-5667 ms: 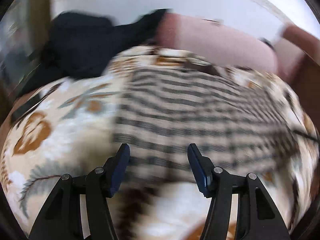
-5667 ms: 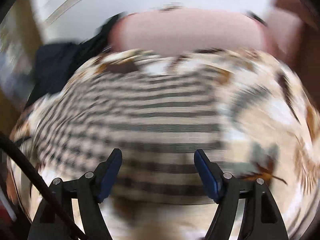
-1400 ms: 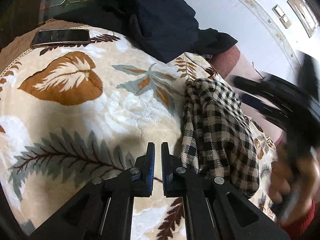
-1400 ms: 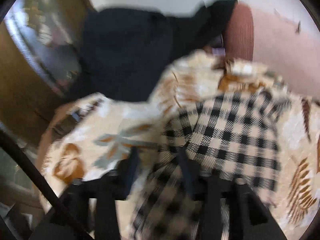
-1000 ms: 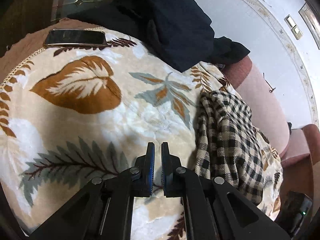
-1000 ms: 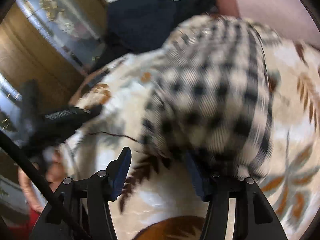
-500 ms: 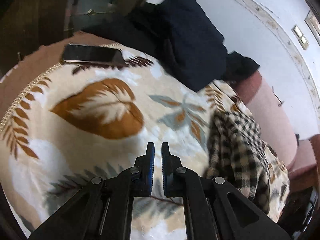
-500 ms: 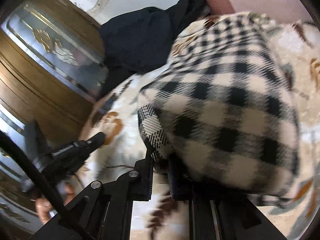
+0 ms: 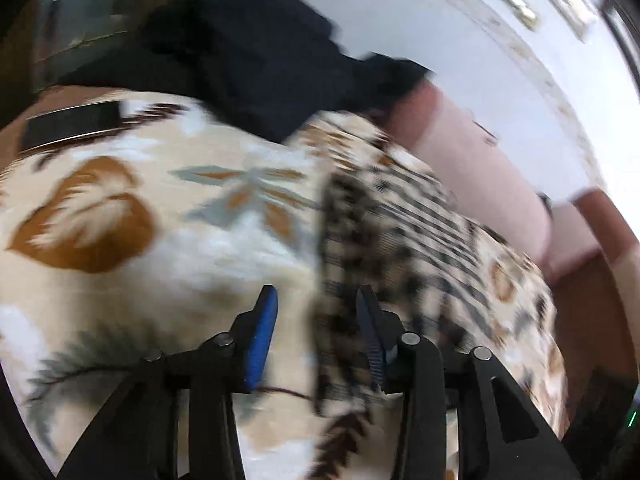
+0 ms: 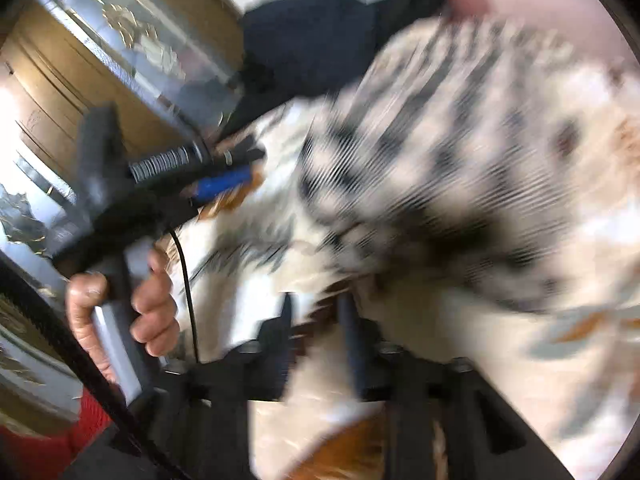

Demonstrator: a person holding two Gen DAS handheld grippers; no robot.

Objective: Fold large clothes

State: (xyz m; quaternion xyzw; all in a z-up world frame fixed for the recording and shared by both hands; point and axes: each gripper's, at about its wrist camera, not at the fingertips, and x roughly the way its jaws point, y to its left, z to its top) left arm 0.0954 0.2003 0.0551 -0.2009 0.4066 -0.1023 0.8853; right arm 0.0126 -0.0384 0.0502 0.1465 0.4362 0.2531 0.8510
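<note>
The checked garment (image 9: 400,232) lies folded in a bundle on the leaf-patterned blanket (image 9: 120,216), at about 3 o'clock from the middle in the left wrist view. The left tongs (image 9: 316,328) are opening, now at a moderate gap; their right finger is over the garment's edge, but the pads do not press on it. The right tongs (image 10: 316,320) are also opening, with only blanket between them, the garment just above at 1 o'clock. A dark garment (image 9: 256,64) lies at 12 o'clock and a phone (image 9: 72,124) at 10 o'clock. Both views are blurred.
</note>
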